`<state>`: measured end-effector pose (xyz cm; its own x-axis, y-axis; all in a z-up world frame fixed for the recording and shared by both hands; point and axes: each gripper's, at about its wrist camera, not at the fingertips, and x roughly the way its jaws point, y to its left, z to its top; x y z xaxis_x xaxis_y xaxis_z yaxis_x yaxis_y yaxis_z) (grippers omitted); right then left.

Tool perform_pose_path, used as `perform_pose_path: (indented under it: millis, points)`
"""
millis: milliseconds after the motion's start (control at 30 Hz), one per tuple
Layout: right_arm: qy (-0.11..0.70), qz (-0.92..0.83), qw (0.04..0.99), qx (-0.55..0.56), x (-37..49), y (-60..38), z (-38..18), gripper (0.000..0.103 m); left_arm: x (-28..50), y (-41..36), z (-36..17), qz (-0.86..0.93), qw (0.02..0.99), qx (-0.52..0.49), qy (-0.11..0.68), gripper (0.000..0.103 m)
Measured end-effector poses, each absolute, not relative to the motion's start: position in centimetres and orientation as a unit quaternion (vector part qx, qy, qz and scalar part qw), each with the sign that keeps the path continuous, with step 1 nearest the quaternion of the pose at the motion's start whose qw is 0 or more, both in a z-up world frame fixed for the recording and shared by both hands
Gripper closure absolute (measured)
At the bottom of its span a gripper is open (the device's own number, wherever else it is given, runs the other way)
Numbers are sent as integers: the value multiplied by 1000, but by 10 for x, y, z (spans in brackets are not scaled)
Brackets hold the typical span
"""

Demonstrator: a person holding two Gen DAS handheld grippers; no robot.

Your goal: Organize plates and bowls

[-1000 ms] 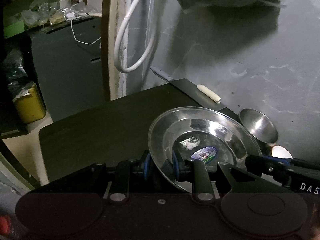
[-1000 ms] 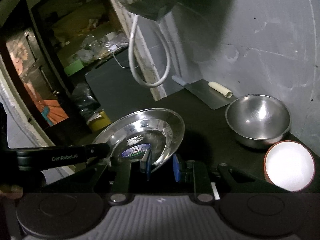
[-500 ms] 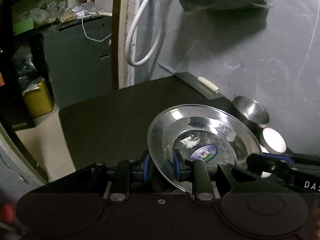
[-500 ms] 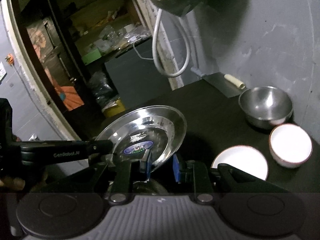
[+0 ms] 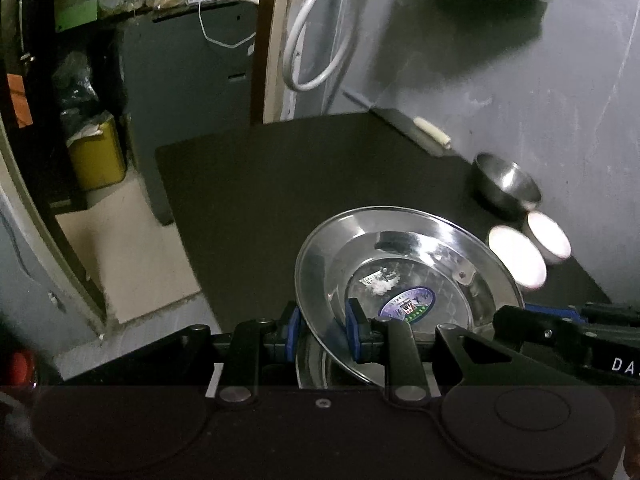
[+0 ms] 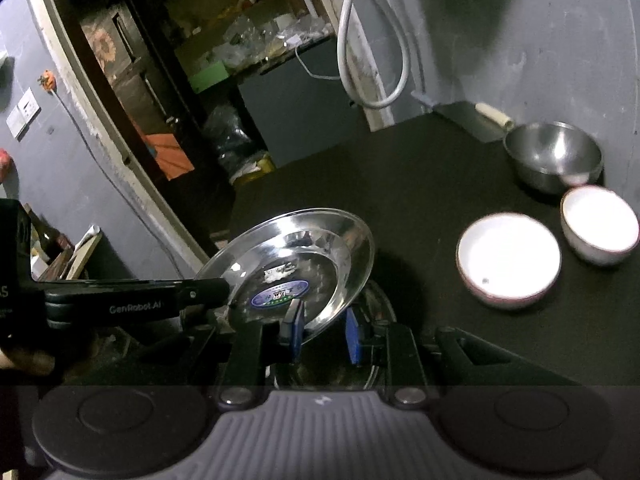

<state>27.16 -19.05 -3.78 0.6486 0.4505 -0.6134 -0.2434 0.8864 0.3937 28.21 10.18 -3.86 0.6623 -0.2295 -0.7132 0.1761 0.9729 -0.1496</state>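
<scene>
Both tongs clamp the steel plate (image 5: 404, 276): left gripper (image 5: 322, 334) and right gripper (image 6: 322, 330) each pinch its rim, on opposite sides, likely to carry it level. Three bowls sit ahead to the right: steel bowl (image 6: 554, 156) and two white bowls (image 6: 508, 258).

**Plate's pulled way back from the wall**

Both hand-held grippers back the steel plate (image 6: 296, 264) off from the wall, so more worktop (image 5: 256, 184) shows. Two white bowls (image 6: 509, 258) come into view beside the steel bowl (image 6: 554, 156), which looks farther off.
</scene>
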Motion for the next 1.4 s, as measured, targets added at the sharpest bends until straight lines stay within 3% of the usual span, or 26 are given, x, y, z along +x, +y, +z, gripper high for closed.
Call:
perform_pose_path:
  millis: [1400]
  points:
    - [419, 180, 875, 163, 258, -201, -55, 76, 268, 80, -58, -125, 896, 20, 426, 75]
